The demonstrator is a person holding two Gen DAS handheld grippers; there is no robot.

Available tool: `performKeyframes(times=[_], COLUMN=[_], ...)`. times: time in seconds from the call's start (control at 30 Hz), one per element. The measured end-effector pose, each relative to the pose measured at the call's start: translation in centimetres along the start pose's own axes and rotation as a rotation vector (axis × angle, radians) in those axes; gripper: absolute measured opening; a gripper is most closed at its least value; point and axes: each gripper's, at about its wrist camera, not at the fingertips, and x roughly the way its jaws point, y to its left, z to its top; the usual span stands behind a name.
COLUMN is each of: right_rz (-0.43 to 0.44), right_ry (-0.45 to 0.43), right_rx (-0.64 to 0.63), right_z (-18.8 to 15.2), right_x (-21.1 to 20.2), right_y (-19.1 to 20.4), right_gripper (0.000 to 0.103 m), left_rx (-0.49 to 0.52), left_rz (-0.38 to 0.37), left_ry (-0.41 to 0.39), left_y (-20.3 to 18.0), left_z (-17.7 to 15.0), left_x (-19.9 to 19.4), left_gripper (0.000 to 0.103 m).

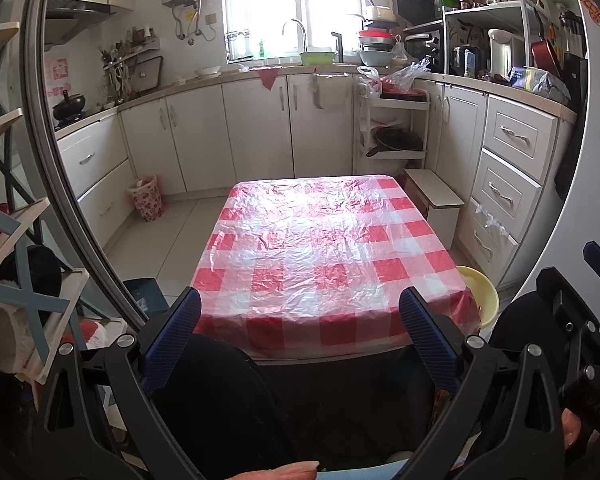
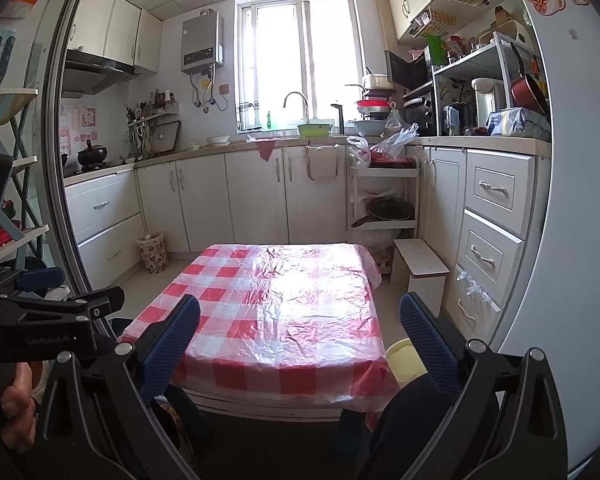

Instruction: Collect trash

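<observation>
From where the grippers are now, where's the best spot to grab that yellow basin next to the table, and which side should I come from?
Go for the yellow basin by its rim, on the half that sticks out past the table's right front corner. The tablecloth overhang hides its left side, so come from above and from the right with the right gripper, which is open and nearer. The thin, upturned rim looks suited to a pinch across its edge.

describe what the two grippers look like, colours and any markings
Both grippers, left and right, have black angular frames with silver round bolts. Their fingers carry dark blue ribbed pads. White "GenRobot.AI" lettering marks the left gripper's black body in the right wrist view. No cables show.
</observation>
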Motion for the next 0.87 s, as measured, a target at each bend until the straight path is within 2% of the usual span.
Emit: performKeyframes(times=[0.23, 0.43, 0.53, 0.67, 0.87], right_rz=[-0.011, -0.058, -0.072, -0.049, 0.037], right_ry=[-0.003, 0.055, 0.134, 0.220, 0.374], right_rx=[-0.011, 0.029, 0.038, 0.035, 0.050], right_z=[0.1, 0.0, -0.6, -0.8, 0.0], right_x=[0.0, 2.4, 5.5, 10.2, 21.7], right_y=[-0.3, -3.5, -4.9, -5.6, -5.1], right_gripper=[0.096, 0.096, 0.096, 0.096, 0.096], left_rx=[-0.019, -0.008, 0.002, -0.030, 0.018], left_rz=[-0.042, -0.008, -0.024, -0.046, -0.040], left_ry=[-0.023, -0.016, 0.029, 0.078, 0.091], left_y=[0.3, 0.3, -0.2, -0.1, -0.9], left_z=[0.0, 0.9, 1.6, 3.8, 7.4], left_x=[0.0, 2.9, 5.6, 9.7, 15.9], left_gripper=[0.095, 0.095, 0.095, 0.095, 0.095])
